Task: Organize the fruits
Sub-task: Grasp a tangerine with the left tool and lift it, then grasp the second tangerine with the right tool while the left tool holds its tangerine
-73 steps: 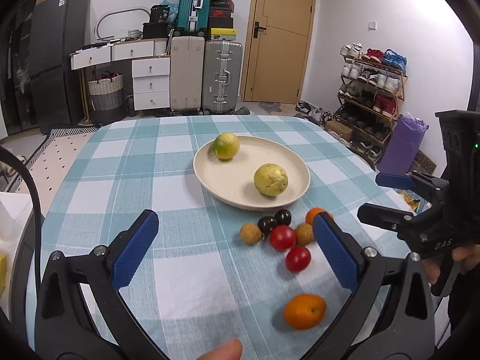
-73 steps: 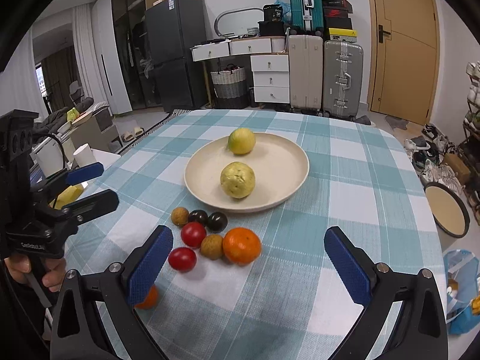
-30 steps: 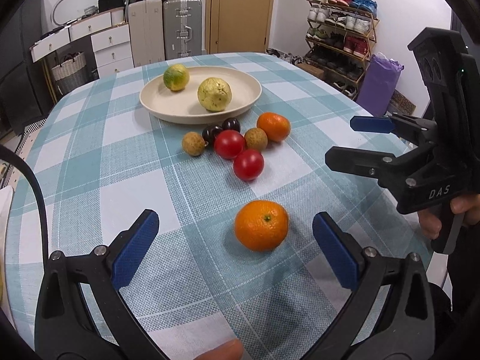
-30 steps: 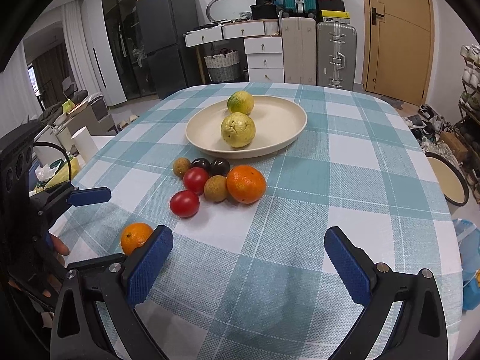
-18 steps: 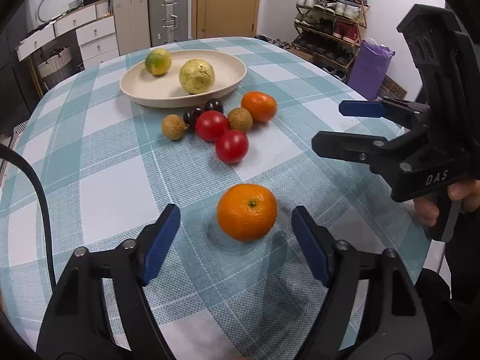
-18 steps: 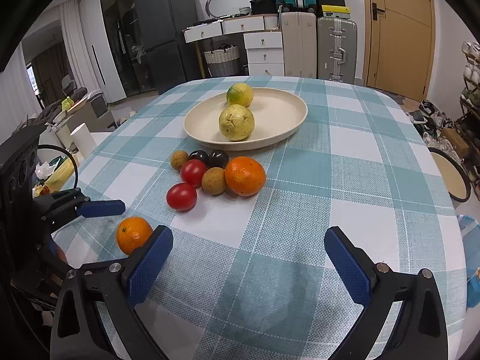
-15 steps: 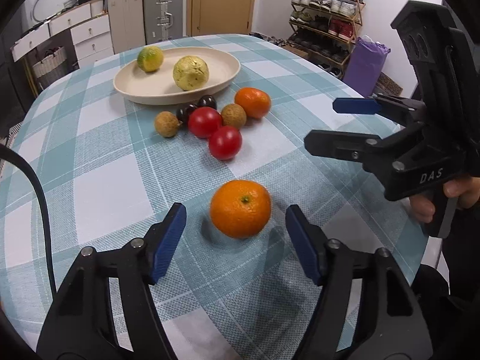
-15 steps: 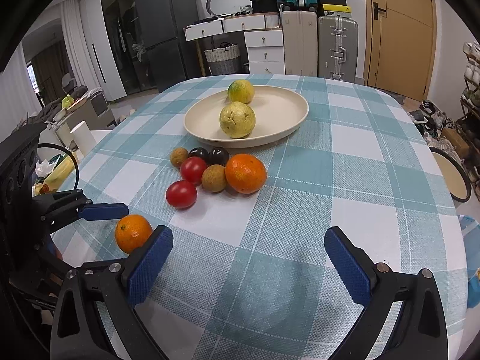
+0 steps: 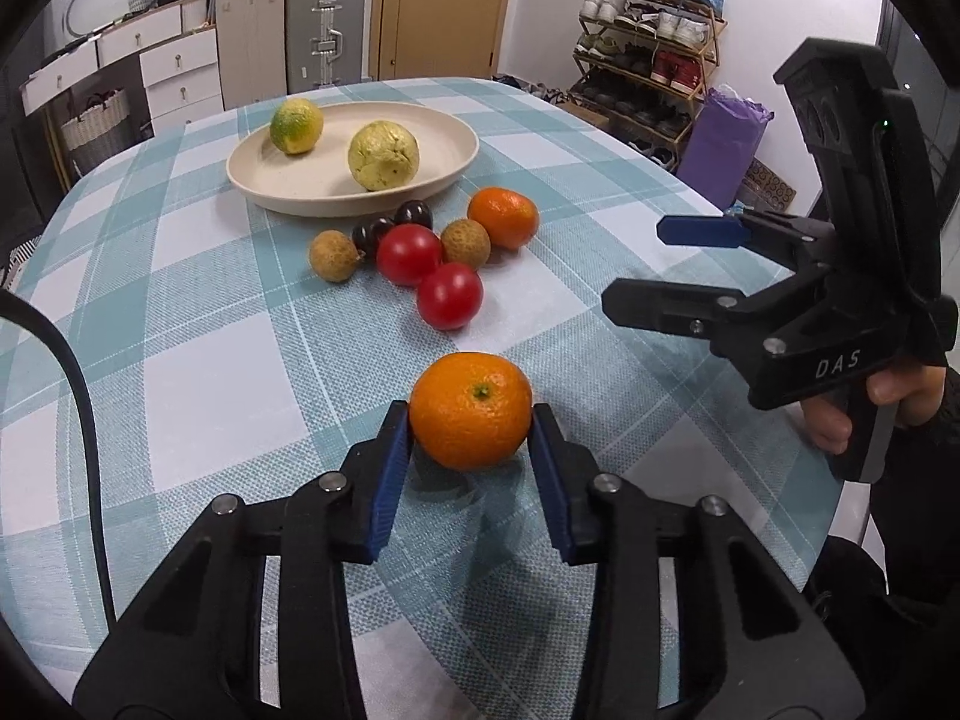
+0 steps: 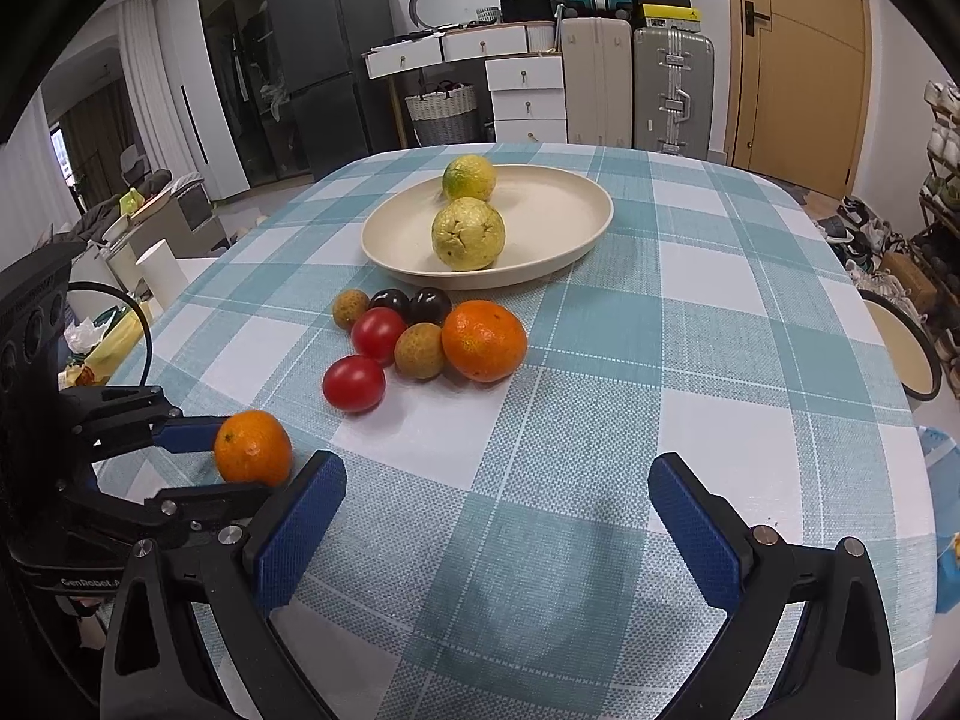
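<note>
My left gripper (image 9: 471, 426) is shut on a small orange (image 9: 471, 417) that sits on the checked tablecloth near the front edge; it also shows in the right wrist view (image 10: 253, 447). A cream plate (image 9: 444, 138) holds a green-yellow citrus (image 9: 296, 125) and a pale yellow fruit (image 9: 383, 155). In front of the plate lie a second orange (image 10: 485, 340), two red tomatoes (image 10: 354, 383), two brown longans (image 10: 419, 350) and two dark cherries (image 10: 429, 305). My right gripper (image 10: 498, 516) is open and empty above bare cloth; it shows at the right in the left wrist view (image 9: 672, 267).
The round table (image 10: 720, 312) has its edge close on the right and left. Suitcases (image 10: 672, 90), white drawers (image 10: 528, 96) and a door (image 10: 798, 60) stand behind. A shoe rack (image 9: 648, 72) and a purple bag (image 9: 726, 144) stand at the far right.
My left gripper has moved forward and down to the near orange and its fingers have closed from wide open onto it. My right gripper has stayed open and nearly still.
</note>
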A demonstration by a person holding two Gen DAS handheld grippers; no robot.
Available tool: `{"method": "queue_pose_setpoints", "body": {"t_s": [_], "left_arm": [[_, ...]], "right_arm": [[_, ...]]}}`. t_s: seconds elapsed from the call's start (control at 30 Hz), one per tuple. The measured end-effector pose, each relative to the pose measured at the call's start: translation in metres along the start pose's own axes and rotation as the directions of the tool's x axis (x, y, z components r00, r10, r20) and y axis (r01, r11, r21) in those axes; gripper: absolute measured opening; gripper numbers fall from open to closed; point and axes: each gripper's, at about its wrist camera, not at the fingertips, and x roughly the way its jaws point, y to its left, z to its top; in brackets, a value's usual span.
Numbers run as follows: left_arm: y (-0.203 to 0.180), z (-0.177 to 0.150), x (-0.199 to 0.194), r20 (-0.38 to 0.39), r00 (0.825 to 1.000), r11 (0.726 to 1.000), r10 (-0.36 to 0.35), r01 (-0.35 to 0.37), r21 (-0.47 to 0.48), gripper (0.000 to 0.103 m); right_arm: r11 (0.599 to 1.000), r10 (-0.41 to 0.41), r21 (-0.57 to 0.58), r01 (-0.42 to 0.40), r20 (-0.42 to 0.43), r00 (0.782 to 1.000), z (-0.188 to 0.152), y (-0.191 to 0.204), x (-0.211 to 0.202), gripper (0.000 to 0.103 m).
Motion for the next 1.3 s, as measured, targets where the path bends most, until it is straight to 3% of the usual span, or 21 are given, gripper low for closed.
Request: {"method": "queue_pose_setpoints", "body": {"t_s": [0.27, 0.5, 0.63, 0.8, 1.13, 1.3], "left_arm": [[0.015, 0.012, -0.008, 0.071, 0.997, 0.998, 0.043, -0.039, -0.057, 0.036], [0.03, 0.027, -0.004, 0.097, 0.994, 0.994, 0.05, -0.041, -0.1, 0.036], [0.036, 0.036, -0.003, 0.114, 0.991, 0.993, 0.069, -0.057, -0.105, 0.036], [0.045, 0.048, -0.001, 0.139, 0.987, 0.99, 0.081, -0.064, -0.126, 0.036], [0.065, 0.063, 0.013, 0.152, 0.983, 0.986, 0.107, -0.085, -0.145, 0.036], [0.068, 0.061, 0.018, 0.146, 0.983, 0.985, 0.109, -0.087, -0.152, 0.036]], "right_arm": [[1.0, 0.011, 0.027, -0.011, 0.002, 1.0, 0.004, -0.01, 0.004, 0.103], [0.988, 0.112, 0.109, -0.111, -0.003, 0.994, 0.016, -0.023, 0.013, 0.102], [0.987, 0.122, 0.108, -0.119, -0.024, 0.992, 0.021, -0.021, 0.021, 0.087], [0.981, 0.15, 0.125, -0.145, -0.031, 0.988, 0.027, -0.021, 0.032, 0.084], [0.974, 0.168, 0.16, -0.162, -0.026, 0.985, 0.041, -0.025, 0.044, 0.063], [0.964, 0.191, 0.195, -0.183, -0.026, 0.981, 0.044, -0.029, 0.05, 0.059]]}}
